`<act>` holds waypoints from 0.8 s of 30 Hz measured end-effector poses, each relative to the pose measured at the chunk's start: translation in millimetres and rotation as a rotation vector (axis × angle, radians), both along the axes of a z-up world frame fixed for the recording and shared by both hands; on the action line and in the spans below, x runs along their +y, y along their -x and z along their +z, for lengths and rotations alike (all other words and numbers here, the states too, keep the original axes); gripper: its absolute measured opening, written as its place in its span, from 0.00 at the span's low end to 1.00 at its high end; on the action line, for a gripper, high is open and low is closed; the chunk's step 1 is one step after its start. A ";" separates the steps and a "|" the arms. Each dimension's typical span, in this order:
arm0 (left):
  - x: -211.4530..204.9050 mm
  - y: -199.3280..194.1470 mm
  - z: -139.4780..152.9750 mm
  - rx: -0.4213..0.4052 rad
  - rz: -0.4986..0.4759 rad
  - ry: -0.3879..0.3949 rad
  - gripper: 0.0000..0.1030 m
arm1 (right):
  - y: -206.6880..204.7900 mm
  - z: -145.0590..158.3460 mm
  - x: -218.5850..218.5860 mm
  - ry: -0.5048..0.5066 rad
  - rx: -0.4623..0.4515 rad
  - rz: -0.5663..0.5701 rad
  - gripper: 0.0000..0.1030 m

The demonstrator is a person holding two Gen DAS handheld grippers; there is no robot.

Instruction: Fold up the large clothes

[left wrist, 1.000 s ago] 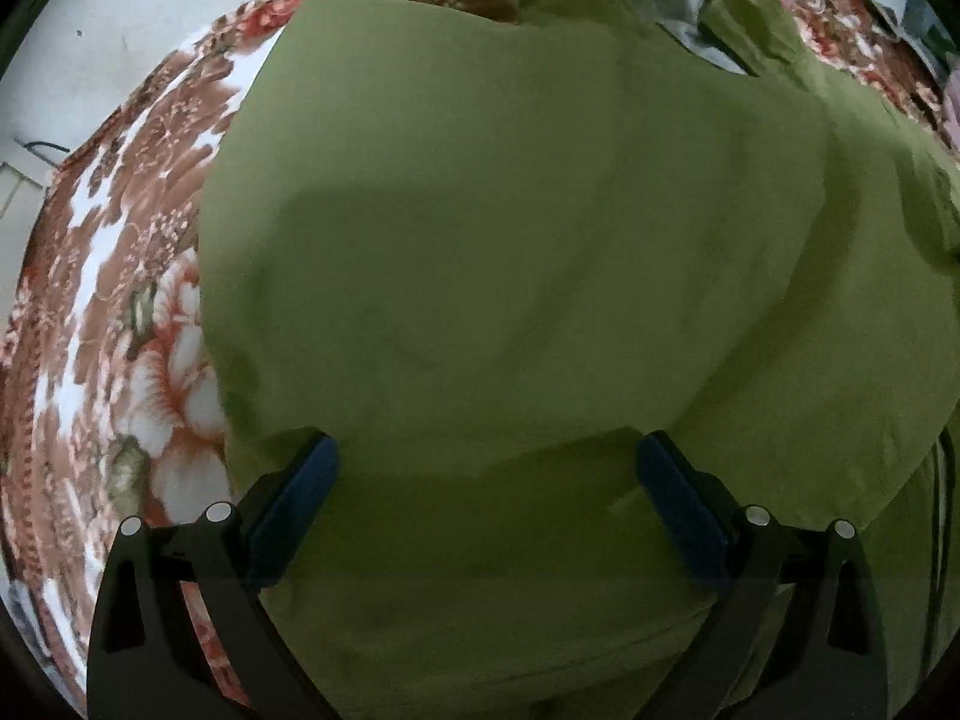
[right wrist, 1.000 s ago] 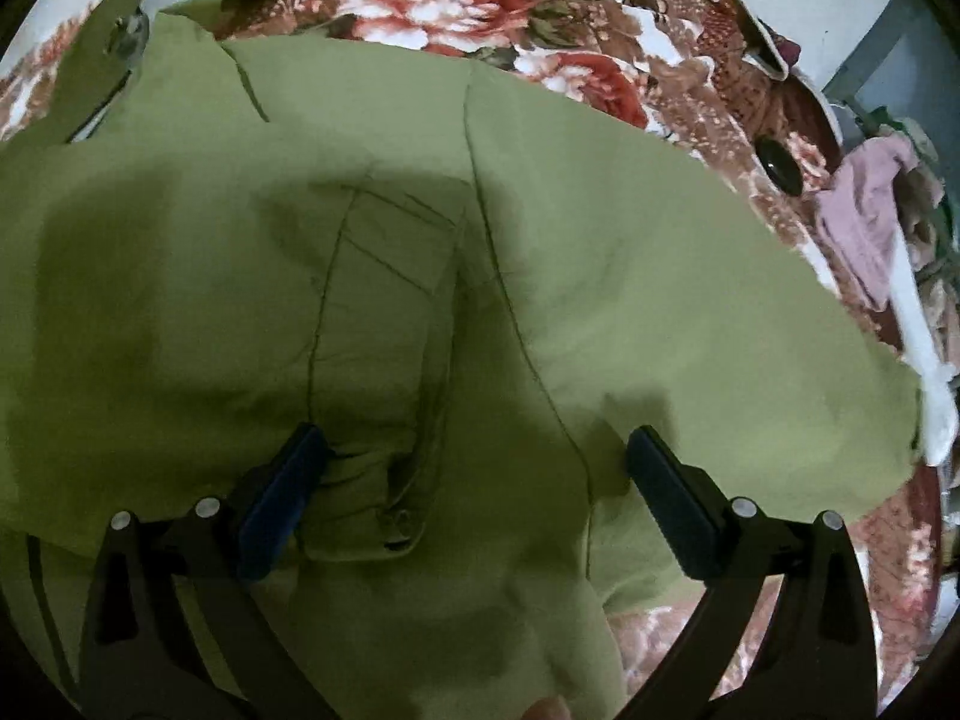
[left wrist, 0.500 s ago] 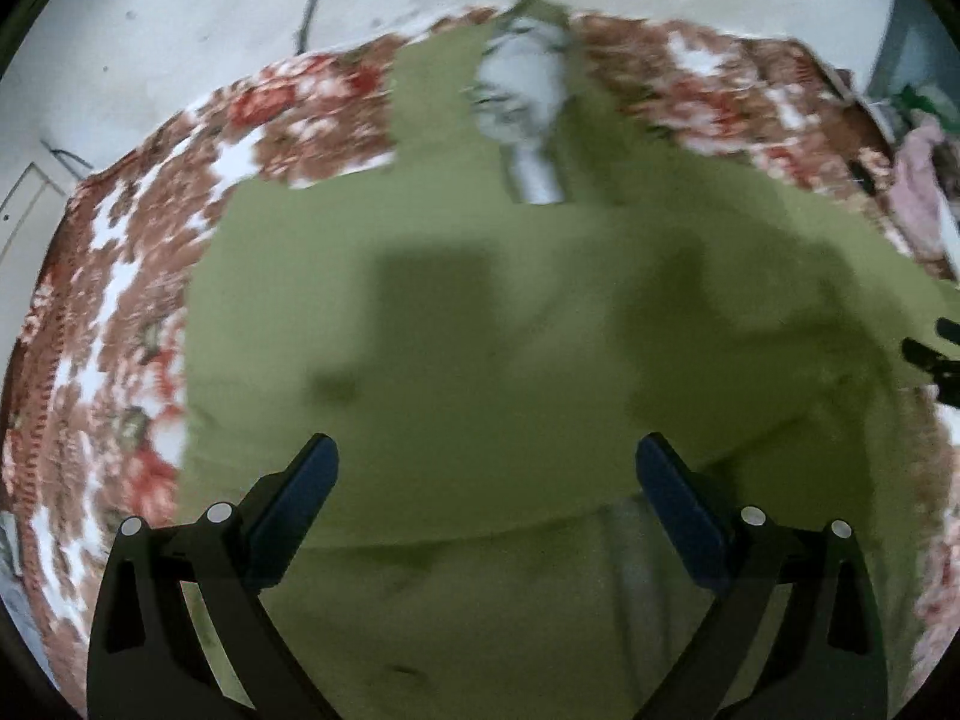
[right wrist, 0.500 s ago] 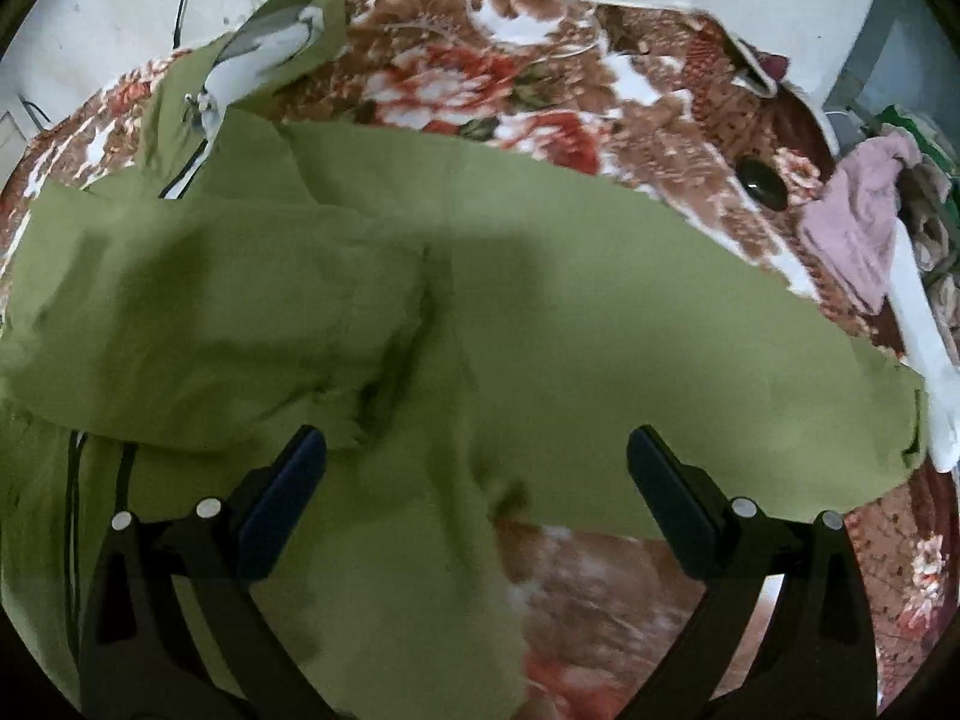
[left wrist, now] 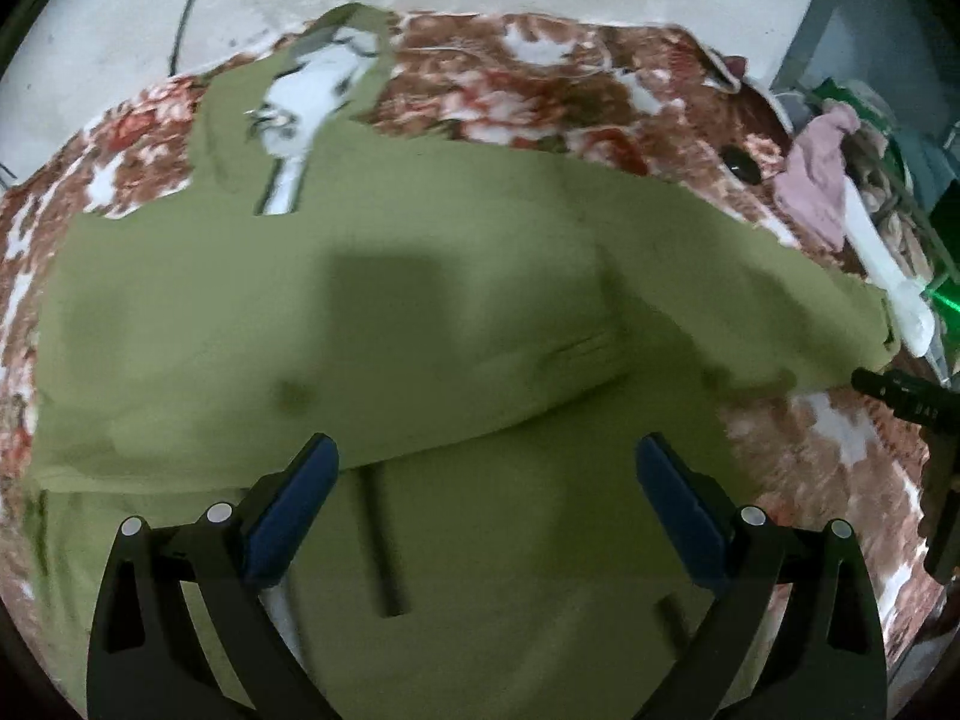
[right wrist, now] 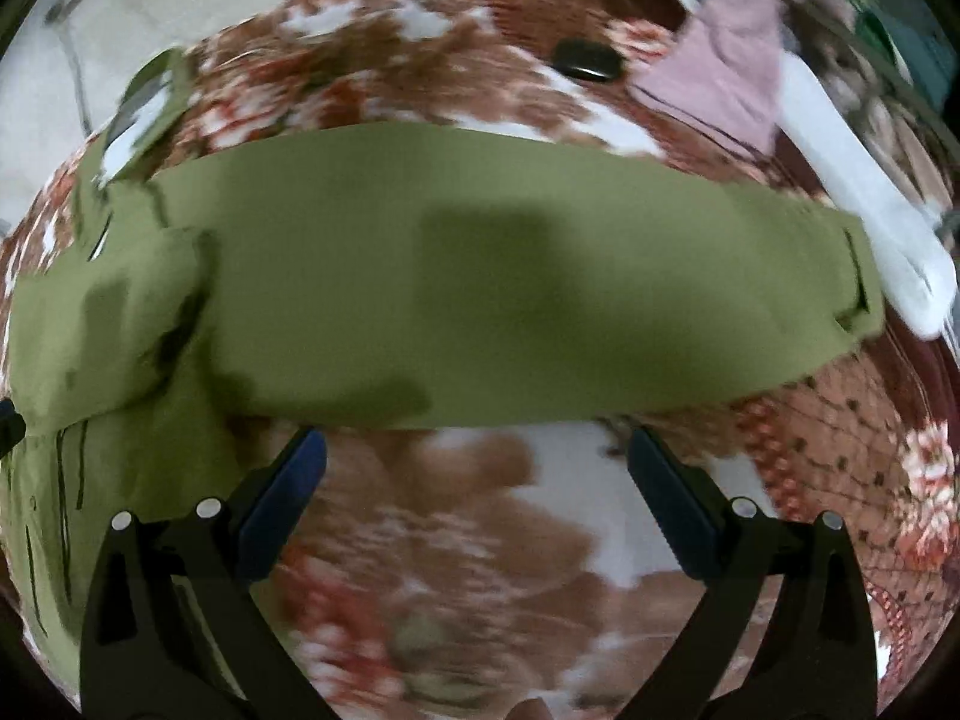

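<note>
A large olive-green garment (left wrist: 372, 312) lies spread over a bed covered by a red, brown and white floral blanket (left wrist: 540, 84). In the left wrist view its body fills the middle of the bed, with a folded layer whose lower edge runs across just ahead of the fingertips and more green cloth below that edge. The collar end, with a pale grey-white lining (left wrist: 312, 96), points toward the far edge of the bed, near the wall. One long sleeve (right wrist: 510, 276) stretches sideways toward the right edge of the bed; in the right wrist view it lies as a flat band across the blanket, its cuff (right wrist: 852, 282) just beside a white cloth (right wrist: 864, 210).

The left hand-held gripper (left wrist: 486, 504) hangs above the garment's body with its jaws spread wide, holding nothing. The right hand-held gripper (right wrist: 477, 492) is likewise wide open and empty, its fingertips over bare blanket just short of the sleeve's near edge.

Near the far right corner of the bed sit a small dark oval object (right wrist: 588, 60) and a pink cloth (right wrist: 720, 84), well apart from the garment's body. Both views are somewhat blurred.
</note>
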State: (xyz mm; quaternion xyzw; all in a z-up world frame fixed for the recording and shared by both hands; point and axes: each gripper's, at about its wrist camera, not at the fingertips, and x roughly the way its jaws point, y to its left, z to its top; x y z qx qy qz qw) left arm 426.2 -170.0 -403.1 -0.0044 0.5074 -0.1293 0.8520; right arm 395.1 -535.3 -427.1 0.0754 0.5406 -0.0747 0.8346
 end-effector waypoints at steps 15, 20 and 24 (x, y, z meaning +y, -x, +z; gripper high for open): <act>-149.0 -17.2 -33.3 0.019 -0.197 -0.018 0.95 | 28.1 -30.5 -219.2 -0.098 0.056 -0.308 0.95; -170.5 -24.0 -48.8 0.028 -0.260 -0.049 0.95 | 27.7 -40.9 -260.9 -0.192 0.048 -0.415 0.95; -179.7 -29.2 -66.2 0.051 -0.310 -0.061 0.95 | 22.7 -59.0 -284.4 -0.323 0.062 -0.492 0.95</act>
